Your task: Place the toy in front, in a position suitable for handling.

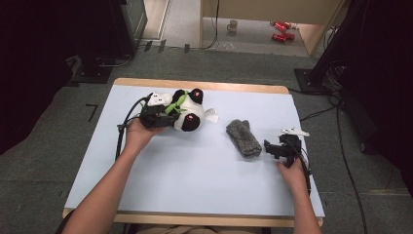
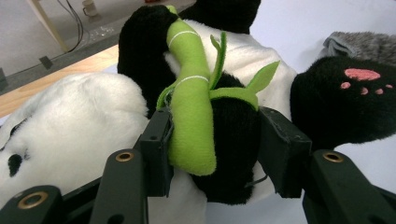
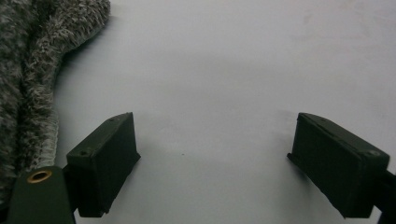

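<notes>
The plush panda (image 1: 187, 109) lies on its side at the left rear of the worktop (image 1: 195, 170). The left gripper (image 2: 212, 140) clasps the panda's black arm and green bamboo stalk (image 2: 191, 112). The right gripper (image 3: 215, 163) rests spread wide, holding nothing, just beside a grey knitted sock (image 1: 244, 137).

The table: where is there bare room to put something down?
The near half of the table, between the two forearms, is bare. So is the far right corner, beyond the grey sock. It is crowded at the far left, where the left gripper closes on the panda, and around the right gripper beside the sock.
</notes>
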Available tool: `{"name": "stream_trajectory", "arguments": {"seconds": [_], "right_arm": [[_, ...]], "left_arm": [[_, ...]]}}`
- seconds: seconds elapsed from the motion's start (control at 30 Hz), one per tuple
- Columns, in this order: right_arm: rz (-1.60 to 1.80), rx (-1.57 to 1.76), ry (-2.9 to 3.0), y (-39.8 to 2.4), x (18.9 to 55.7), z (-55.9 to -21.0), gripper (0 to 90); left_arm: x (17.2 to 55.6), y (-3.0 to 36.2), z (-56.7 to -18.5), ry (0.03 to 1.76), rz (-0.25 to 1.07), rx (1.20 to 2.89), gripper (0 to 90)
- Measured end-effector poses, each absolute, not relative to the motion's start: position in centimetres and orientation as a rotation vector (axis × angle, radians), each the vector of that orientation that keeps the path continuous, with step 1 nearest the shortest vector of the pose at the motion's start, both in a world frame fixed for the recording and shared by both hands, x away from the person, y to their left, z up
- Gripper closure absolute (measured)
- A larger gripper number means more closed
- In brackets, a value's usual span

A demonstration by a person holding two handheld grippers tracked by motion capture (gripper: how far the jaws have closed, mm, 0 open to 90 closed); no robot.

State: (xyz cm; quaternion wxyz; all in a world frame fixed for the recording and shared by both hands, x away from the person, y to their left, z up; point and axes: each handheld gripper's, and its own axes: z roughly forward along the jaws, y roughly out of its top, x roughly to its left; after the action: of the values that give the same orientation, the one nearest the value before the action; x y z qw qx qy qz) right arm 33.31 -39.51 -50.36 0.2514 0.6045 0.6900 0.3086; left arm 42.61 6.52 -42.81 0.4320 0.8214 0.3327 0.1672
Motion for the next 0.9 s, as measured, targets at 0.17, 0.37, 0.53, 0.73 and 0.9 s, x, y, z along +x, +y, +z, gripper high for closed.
{"name": "stream_trajectory", "arguments": {"seconds": [0.17, 0.37, 0.53, 0.73, 0.9], "right_arm": [[0.837, 1.645, 1.878, -39.5, 33.3, -50.4, 13.7], [0.84, 1.645, 1.878, -39.5, 33.3, -50.4, 13.7], [0.841, 1.648, 1.879, -39.5, 33.3, -50.4, 13.6], [0.839, 1.65, 1.881, -39.6, 33.4, -50.4, 13.3], [0.837, 1.65, 1.882, -39.5, 33.4, -50.4, 13.1]], "left_arm": [[42.8, 6.5, -42.7, 0.897, 0.366, 2.019, 61.7], [42.2, 5.8, -42.2, 0.91, 0.432, 2.038, 70.5], [42.0, 6.0, -41.5, 0.984, 0.321, 1.993, 72.1], [40.5, 6.1, -40.5, 1.01, 0.24, 1.945, 72.2], [38.5, 5.6, -40.2, 1.021, 0.249, 1.964, 72.1]]}}
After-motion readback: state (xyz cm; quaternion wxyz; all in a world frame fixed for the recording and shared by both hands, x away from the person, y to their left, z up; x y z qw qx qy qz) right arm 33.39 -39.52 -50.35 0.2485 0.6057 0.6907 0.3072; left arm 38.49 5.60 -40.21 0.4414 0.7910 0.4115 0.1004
